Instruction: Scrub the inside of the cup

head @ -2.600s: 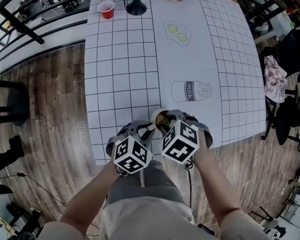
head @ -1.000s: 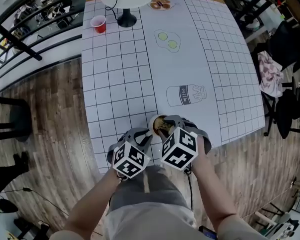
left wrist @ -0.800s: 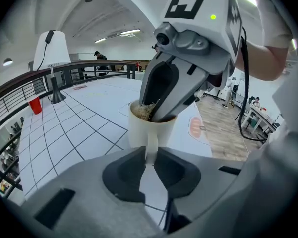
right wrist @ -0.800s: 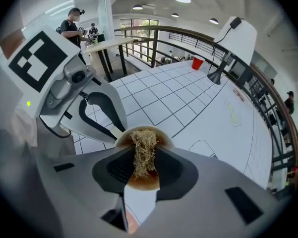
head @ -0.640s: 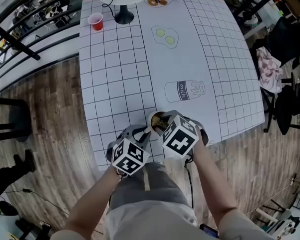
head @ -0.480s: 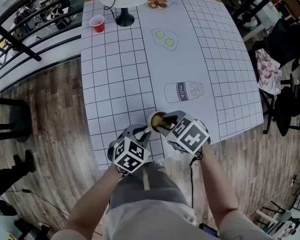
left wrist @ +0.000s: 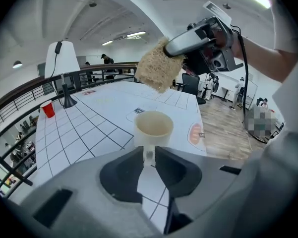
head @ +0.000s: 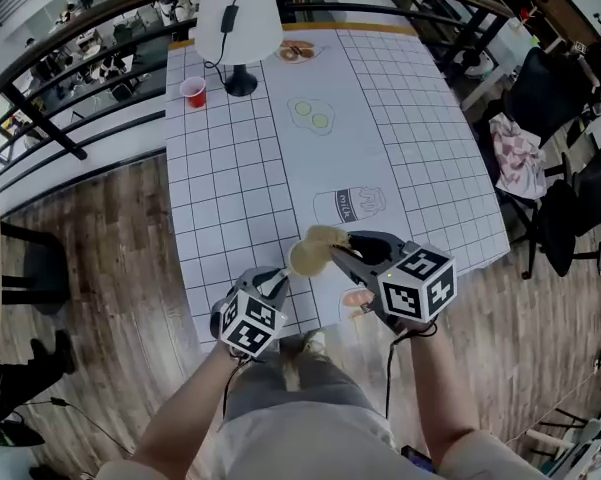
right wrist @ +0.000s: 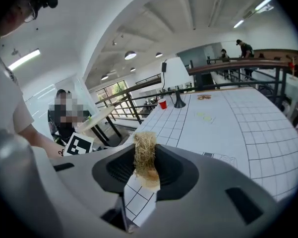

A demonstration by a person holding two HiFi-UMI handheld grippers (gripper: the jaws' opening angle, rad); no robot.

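Cup (left wrist: 153, 128) handle sits between left claw (left wrist: 149, 152) tips, jaws just easing apart yet touching. Should clamp firmly before right claw (right wrist: 145, 155), pinching scrubber (right wrist: 144, 143), plunges in.

This is a large open-plan workplace, an office or lab floor on a raised level and not a home. A black railing (head: 42, 120) edges the wood floor (head: 90, 258) and looks down on a lower level with desks (head: 100, 63) and people, under a high white ceiling with strip lights (right wrist: 130, 55). Office chairs (head: 545, 88) draped with clothes stand beside a table (head: 230, 168) covered in a grid-printed sheet with food drawings, a lamp (head: 238, 28) and a red cup (head: 193, 92).
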